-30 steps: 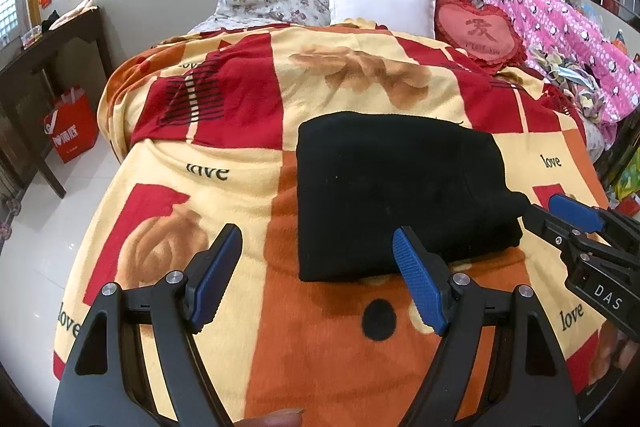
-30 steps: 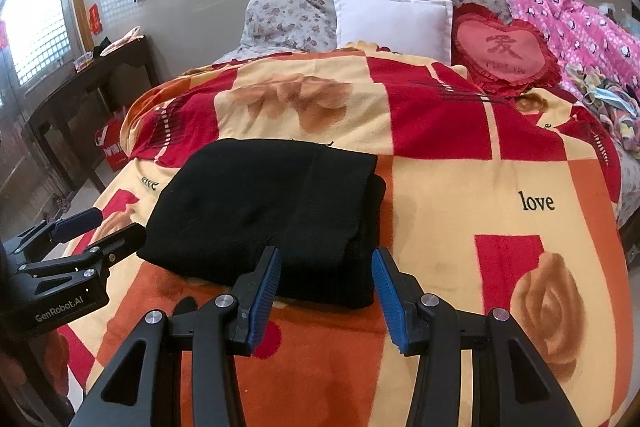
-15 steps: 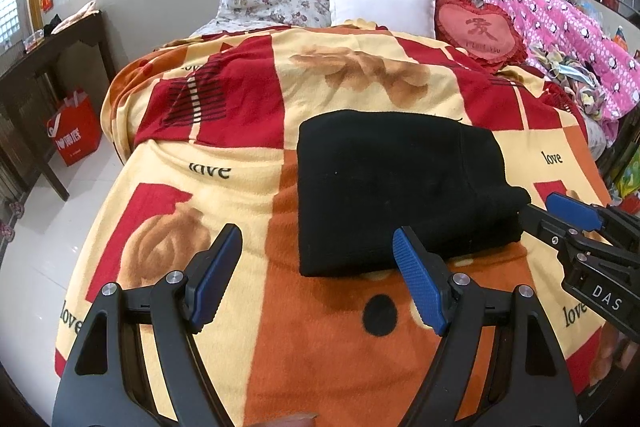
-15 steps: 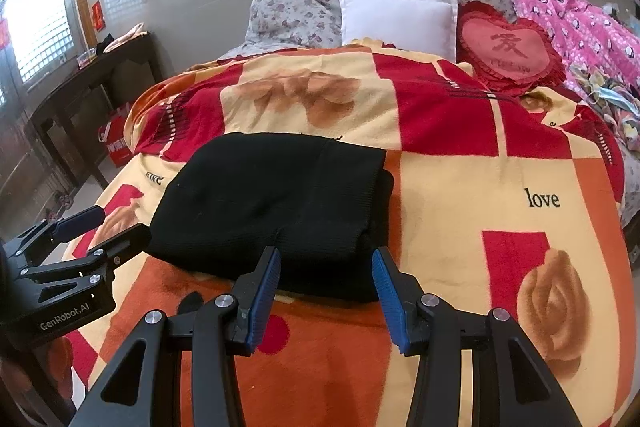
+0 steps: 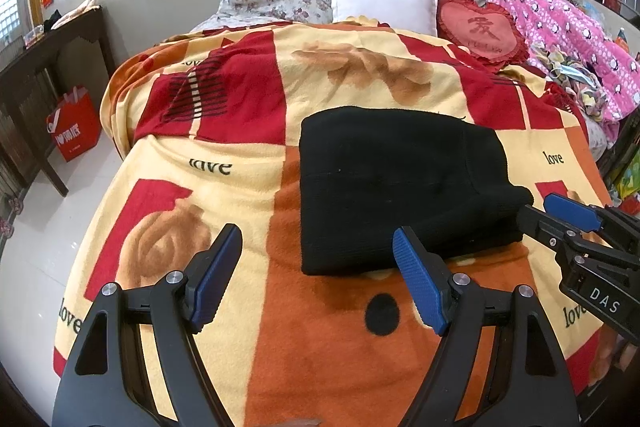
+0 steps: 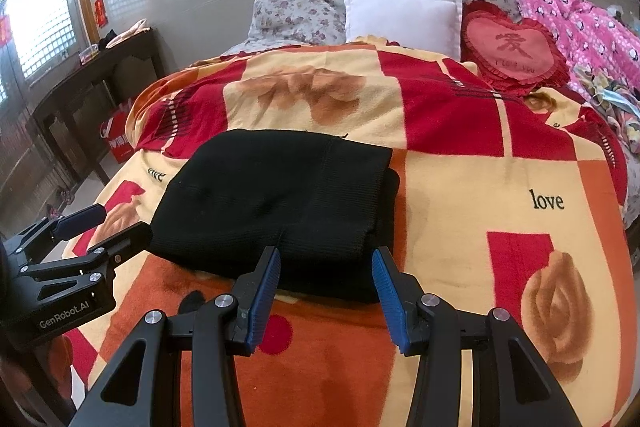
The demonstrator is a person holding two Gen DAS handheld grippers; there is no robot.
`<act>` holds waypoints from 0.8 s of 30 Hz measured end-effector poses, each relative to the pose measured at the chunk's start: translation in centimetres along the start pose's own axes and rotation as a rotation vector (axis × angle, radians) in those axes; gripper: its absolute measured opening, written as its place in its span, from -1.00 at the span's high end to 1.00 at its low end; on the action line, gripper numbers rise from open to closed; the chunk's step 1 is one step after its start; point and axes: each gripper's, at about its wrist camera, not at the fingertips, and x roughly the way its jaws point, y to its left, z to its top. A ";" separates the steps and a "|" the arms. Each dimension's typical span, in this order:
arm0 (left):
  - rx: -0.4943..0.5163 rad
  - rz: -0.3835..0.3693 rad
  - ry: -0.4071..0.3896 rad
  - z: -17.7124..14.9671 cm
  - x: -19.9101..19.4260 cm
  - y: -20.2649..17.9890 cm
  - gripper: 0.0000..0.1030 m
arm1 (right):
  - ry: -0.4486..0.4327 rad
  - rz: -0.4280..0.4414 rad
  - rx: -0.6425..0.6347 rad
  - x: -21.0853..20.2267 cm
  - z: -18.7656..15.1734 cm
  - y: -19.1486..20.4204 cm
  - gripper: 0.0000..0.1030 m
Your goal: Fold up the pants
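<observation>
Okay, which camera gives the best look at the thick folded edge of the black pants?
The right wrist view: the black pants lie centred, with the stacked layers at their right edge facing the camera. The left wrist view shows the pants too, but that thick edge is turned away, beside the right gripper.

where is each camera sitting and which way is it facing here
Left wrist view: on the left gripper, near the bed's foot, facing the headboard; its open blue-padded fingers frame the folded black knit pants; the right gripper enters at right.
Right wrist view: on the right gripper, same heading, further right; the left gripper enters at left.
Shared: pants, red and yellow rose blanket, white square pillow.
</observation>
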 end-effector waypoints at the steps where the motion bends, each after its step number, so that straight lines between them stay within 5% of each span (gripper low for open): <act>1: 0.000 0.000 0.001 0.0 0.0 0.0 -0.52 | 0.000 0.000 0.000 0.0 0.0 0.0 0.10; 24: -0.012 -0.019 0.002 -0.3 0.4 -0.2 -0.52 | 0.004 -0.016 0.019 0.3 -0.3 -1.9 0.10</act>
